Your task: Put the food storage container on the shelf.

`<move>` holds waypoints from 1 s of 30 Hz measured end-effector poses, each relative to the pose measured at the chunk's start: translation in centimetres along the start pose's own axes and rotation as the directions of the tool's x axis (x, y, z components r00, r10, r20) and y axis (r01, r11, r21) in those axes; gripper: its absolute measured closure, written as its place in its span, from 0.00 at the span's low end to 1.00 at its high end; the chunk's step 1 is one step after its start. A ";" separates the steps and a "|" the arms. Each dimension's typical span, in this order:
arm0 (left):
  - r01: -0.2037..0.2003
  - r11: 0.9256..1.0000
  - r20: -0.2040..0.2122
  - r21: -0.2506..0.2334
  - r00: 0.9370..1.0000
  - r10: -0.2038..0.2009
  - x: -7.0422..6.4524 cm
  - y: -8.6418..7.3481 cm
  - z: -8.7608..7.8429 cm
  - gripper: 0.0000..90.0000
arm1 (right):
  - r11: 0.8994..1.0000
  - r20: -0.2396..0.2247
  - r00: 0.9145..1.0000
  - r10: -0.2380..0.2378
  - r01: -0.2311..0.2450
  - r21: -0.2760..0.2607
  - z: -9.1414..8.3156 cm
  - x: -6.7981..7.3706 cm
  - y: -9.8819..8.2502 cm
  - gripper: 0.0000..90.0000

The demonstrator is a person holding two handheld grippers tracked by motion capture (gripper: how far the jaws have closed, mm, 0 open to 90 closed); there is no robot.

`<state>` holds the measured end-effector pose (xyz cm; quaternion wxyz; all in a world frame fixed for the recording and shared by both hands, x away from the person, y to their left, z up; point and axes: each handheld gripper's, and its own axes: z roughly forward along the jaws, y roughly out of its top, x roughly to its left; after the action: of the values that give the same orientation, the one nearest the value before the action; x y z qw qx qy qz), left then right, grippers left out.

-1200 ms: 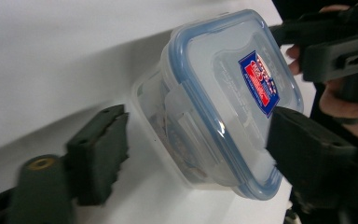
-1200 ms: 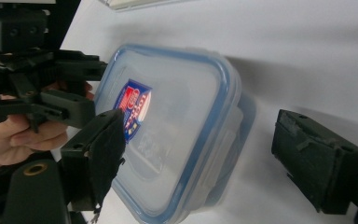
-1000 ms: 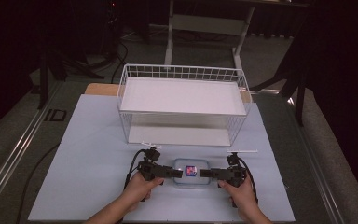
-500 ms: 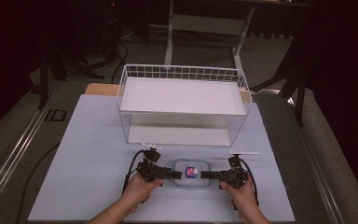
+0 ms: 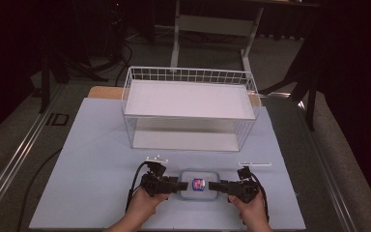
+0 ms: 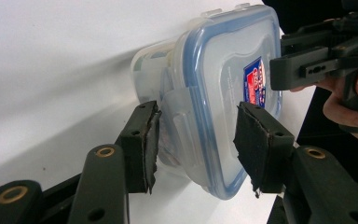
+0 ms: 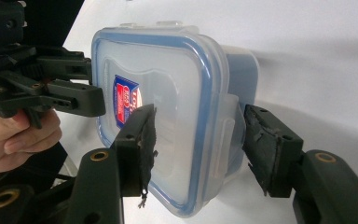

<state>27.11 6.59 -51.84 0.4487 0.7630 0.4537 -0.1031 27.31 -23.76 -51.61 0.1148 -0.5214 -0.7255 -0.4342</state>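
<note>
We see a box [image 5: 198, 184] lying on the white table [image 5: 92, 164], near the front edge. It is clear plastic with a blue-rimmed lid [image 6: 223, 88] and a small red and blue sticker [image 5: 197, 183] on top. A white wire basket [image 5: 188, 108] stands behind it, well apart.

We hold a gripper in each hand, one at each end of the box.

The left gripper [image 5: 171, 185] comes at the box from the left. In the left gripper view, its jaws sit above and below the side clip [image 6: 177, 116] at that end. One pad touches the lid and the other sits close by the box wall. We cannot tell for sure if they are pressing. The jaws have just been closing, with the end of the box between them.

The right gripper [image 5: 217, 186] comes from the right. In the right gripper view, one pad lies on the lid and the other stands a little way off the box wall, with a small gap. These jaws have just been closing too, with the box end and its clip [image 7: 226, 130] between them.

The left hand [image 5: 142, 205] and the right hand [image 5: 251, 210] are at the bottom of the high view. The box rests flat on the table.
</note>
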 end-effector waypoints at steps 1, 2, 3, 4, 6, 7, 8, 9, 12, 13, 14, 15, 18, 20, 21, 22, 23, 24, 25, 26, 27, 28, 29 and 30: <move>0.001 1.000 -0.001 0.000 1.000 -0.001 0.0 0.0 0.0 0.57 | 1.000 0.000 1.000 0.001 -0.001 -0.003 0.0 0.0 0.0 0.51; 0.004 1.000 -0.003 0.000 1.000 -0.004 -0.1 0.0 0.0 0.57 | 1.000 0.001 1.000 -0.001 0.001 -0.007 0.0 0.0 -0.1 0.51; 0.001 1.000 -0.007 0.000 1.000 -0.001 -0.2 0.0 -0.1 0.57 | 1.000 0.003 1.000 -0.003 0.003 -0.008 -0.1 0.1 -0.2 0.50; 0.001 1.000 -0.011 0.004 1.000 -0.001 -0.3 0.0 -0.1 0.57 | 1.000 0.003 1.000 -0.005 0.005 -0.011 -0.1 0.2 -0.2 0.51; 0.003 1.000 -0.011 -0.001 1.000 -0.003 -0.3 0.0 -0.1 0.58 | 1.000 0.003 1.000 -0.006 0.006 -0.012 -0.1 0.2 -0.2 0.51; 0.005 1.000 -0.010 -0.001 1.000 -0.005 -0.2 0.0 -0.1 0.58 | 1.000 0.002 1.000 -0.002 0.002 -0.013 -0.1 0.2 -0.2 0.50; -0.001 1.000 -0.014 -0.001 1.000 0.001 -0.2 0.0 -0.2 0.58 | 1.000 0.005 1.000 -0.005 0.005 -0.011 -0.1 0.2 -0.2 0.51; 0.001 1.000 -0.015 0.001 1.000 -0.001 -0.2 0.0 -0.2 0.58 | 1.000 0.008 1.000 -0.010 0.010 -0.014 -0.1 0.4 -0.1 0.51; 0.003 1.000 -0.013 -0.006 1.000 -0.003 0.0 0.2 -0.5 0.58 | 0.999 0.020 0.999 -0.032 0.033 -0.017 0.0 0.7 0.1 0.51; 0.001 1.000 -0.015 -0.008 1.000 -0.002 0.1 0.3 -0.6 0.58 | 0.999 0.018 0.999 -0.035 0.035 -0.020 0.1 0.8 0.2 0.51; 0.000 1.000 -0.018 -0.013 1.000 0.000 0.1 0.5 -0.8 0.58 | 0.999 0.018 0.999 -0.038 0.039 -0.023 0.1 0.9 0.4 0.51; -0.001 1.000 -0.021 -0.016 1.000 0.000 0.1 0.6 -1.0 0.58 | 0.999 0.017 0.999 -0.038 0.039 -0.027 0.2 1.0 0.5 0.51; -0.001 1.000 -0.029 -0.026 1.000 0.000 0.2 1.2 -1.6 0.58 | 0.999 0.003 0.999 -0.039 0.039 -0.037 0.4 1.2 1.1 0.51; -0.011 0.999 -0.036 -0.038 0.999 0.009 0.1 1.6 -2.1 0.58 | 0.998 0.000 0.999 -0.049 0.049 -0.049 0.4 1.5 1.6 0.50; -0.012 0.999 -0.038 -0.047 0.999 0.011 0.1 1.9 -2.4 0.58 | 0.997 -0.004 0.999 -0.053 0.052 -0.054 0.4 1.7 1.9 0.51; -0.017 0.998 -0.040 -0.054 0.999 0.015 0.1 2.1 -2.6 0.58 | 0.997 -0.010 0.998 -0.055 0.054 -0.059 0.4 1.8 2.2 0.51; -0.019 0.998 -0.042 -0.063 0.999 0.016 0.0 2.4 -2.9 0.58 | 0.996 -0.010 0.998 -0.060 0.059 -0.066 0.4 2.0 2.5 0.51; -0.020 0.997 -0.042 -0.071 0.999 0.017 0.0 2.7 -3.1 0.58 | 0.995 -0.014 0.998 -0.063 0.062 -0.073 0.3 2.1 2.8 0.51; -0.021 0.997 -0.043 -0.075 0.999 0.018 0.1 2.9 -3.3 0.58 | 0.995 -0.015 0.998 -0.063 0.061 -0.081 0.3 2.2 3.2 0.51; -0.017 0.996 -0.043 -0.085 0.999 0.013 0.1 3.2 -3.4 0.58 | 0.994 -0.015 0.998 -0.067 0.065 -0.086 0.2 2.4 3.5 0.51; -0.013 0.996 -0.043 -0.092 0.999 0.010 0.2 3.4 -3.6 0.58 | 0.993 -0.012 0.997 -0.073 0.071 -0.090 0.2 2.5 3.9 0.51; -0.015 0.995 -0.043 -0.096 0.999 0.011 0.3 3.7 -3.7 0.58 | 0.993 -0.012 0.997 -0.074 0.072 -0.098 0.2 2.6 4.3 0.51; -0.014 0.995 -0.044 -0.100 0.999 0.009 0.4 4.0 -3.8 0.58 | 0.992 -0.010 0.997 -0.076 0.075 -0.103 0.2 2.8 4.6 0.51; -0.011 0.995 -0.043 -0.103 0.999 0.006 0.5 4.2 -3.9 0.58 | 0.991 -0.008 0.997 -0.083 0.082 -0.107 0.2 2.8 5.0 0.51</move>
<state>29.75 9.11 -47.36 0.4781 0.7428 0.4647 -0.0612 30.42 -21.35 -47.43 0.0733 -0.4938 -0.7216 -0.4797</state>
